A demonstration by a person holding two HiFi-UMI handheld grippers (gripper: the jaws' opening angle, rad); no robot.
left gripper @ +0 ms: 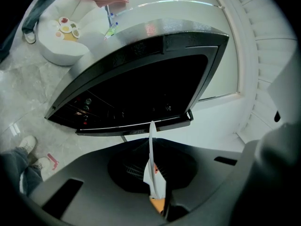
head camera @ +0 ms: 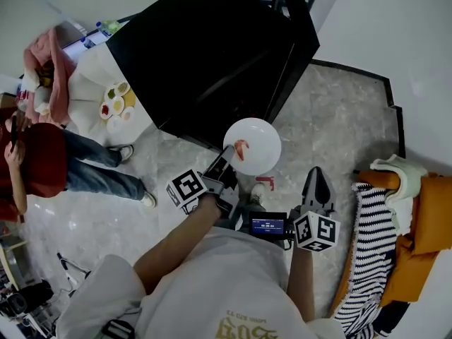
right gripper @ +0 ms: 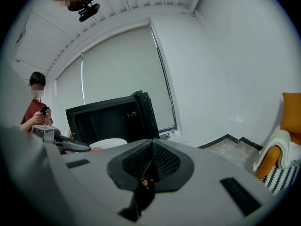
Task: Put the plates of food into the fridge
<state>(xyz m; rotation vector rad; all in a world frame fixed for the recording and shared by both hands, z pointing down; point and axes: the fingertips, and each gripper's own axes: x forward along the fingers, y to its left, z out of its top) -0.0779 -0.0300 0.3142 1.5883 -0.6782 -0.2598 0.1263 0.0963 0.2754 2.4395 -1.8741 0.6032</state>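
1. Left arm: your bare left forearm rises from the lower left of the head view and reaches forward. The left gripper [head camera: 226, 158] points up and to the right, toward the black fridge [head camera: 212, 55].
2. Left jaws: they are pinching the near rim of 1 white plate [head camera: 252, 145]. In the left gripper view the plate stands edge-on between them.
3. Plate: you hold it over the marble floor [head camera: 332, 119], in front of the fridge's near corner and outside the fridge. 1 small reddish piece of food [head camera: 241, 149] lies on its near half, close to the jaws.
4. Right arm: your right forearm runs straight up the right side of your body. The right gripper [head camera: 316, 181] sits lower than the left gripper and just to its right, pointing ahead, well clear of the plate.
5. Right jaws: they are pressed together with nothing between them, as the right gripper view shows.
6. Surroundings: a round white desk [head camera: 88, 83] to the left of the fridge carries several small dishes [head camera: 116, 101]. A person in a red top [head camera: 42, 161] stands beside it. An orange chair [head camera: 431, 224] with a striped cloth [head camera: 371, 246] stands at your right.
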